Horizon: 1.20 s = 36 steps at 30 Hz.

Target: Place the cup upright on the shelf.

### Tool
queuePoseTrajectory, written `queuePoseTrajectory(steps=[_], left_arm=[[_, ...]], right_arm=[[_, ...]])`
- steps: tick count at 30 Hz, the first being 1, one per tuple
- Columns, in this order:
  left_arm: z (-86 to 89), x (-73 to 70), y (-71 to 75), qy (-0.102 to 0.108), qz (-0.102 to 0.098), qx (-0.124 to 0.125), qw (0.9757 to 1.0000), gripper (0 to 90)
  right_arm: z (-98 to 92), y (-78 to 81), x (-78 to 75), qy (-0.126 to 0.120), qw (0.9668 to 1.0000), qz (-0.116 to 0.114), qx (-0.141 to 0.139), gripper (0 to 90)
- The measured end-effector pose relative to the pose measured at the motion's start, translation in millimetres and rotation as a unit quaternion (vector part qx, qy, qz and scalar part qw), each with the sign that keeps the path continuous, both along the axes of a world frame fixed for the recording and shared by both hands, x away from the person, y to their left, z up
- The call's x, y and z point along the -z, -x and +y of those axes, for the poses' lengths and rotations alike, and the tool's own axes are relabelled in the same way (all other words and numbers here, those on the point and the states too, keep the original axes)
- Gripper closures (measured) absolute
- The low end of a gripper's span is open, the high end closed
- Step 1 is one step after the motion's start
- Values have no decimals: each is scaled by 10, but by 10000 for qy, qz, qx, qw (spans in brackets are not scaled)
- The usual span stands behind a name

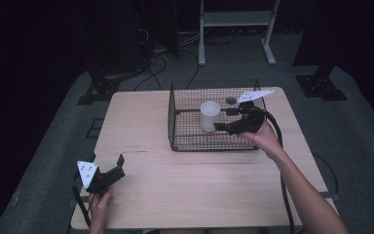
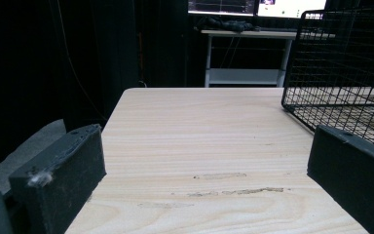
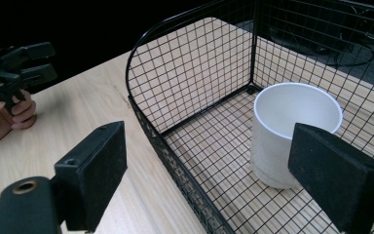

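The white cup (image 3: pixel 294 131) stands upright inside the black wire basket (image 1: pixel 175 134), toward the basket's left half, its mouth open and empty. It is a plain, smooth, slightly tapered cup that looks light and thin-walled, so it should tip or dent easily.

The right gripper (image 1: pixel 222 127) hangs over the basket's near right part with its jaws apart and nothing between them; in the right gripper view one jaw sits in front of the cup's side and the other lies out over the basket's rim and the table (image 1: pixel 141 112). The step in hand looks like either taking hold of the cup or having just let it go; I cannot tell which. To grip it well, the jaws should come level with the cup's upper wall, one on each side, clear of the wire, then close gently so the wall does not buckle, and lift straight up past the rim.

The left gripper (image 1: pixel 119 165) rests low at the table's near left corner, well apart from the basket, jaws spread and empty.
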State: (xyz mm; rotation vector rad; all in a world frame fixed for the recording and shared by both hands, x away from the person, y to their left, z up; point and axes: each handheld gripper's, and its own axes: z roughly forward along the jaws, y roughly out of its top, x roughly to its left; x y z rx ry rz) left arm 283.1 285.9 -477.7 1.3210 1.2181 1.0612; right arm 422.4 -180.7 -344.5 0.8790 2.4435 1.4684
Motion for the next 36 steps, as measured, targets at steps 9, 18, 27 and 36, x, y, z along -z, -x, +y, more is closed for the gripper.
queuePoseTrajectory(steps=[9, 18, 27, 36], left_arm=[[-2, 0, 0, -4, 2, -3, 10000, 0], [-2, 0, 1, -5, 0, -3, 10000, 0], [-3, 0, 1, -17, 3, -3, 10000, 0], [-2, -1, 1, -35, 7, 1, 10000, 0]], right_arm=[[-56, 135, 67, -41, 10000, -11, -81, 134], [-141, 281, 179, 9, 10000, 24, -92, 134], [-211, 400, 274, -19, 9999, 50, -108, 134], [-273, 516, 368, -5, 9999, 55, -113, 134]])
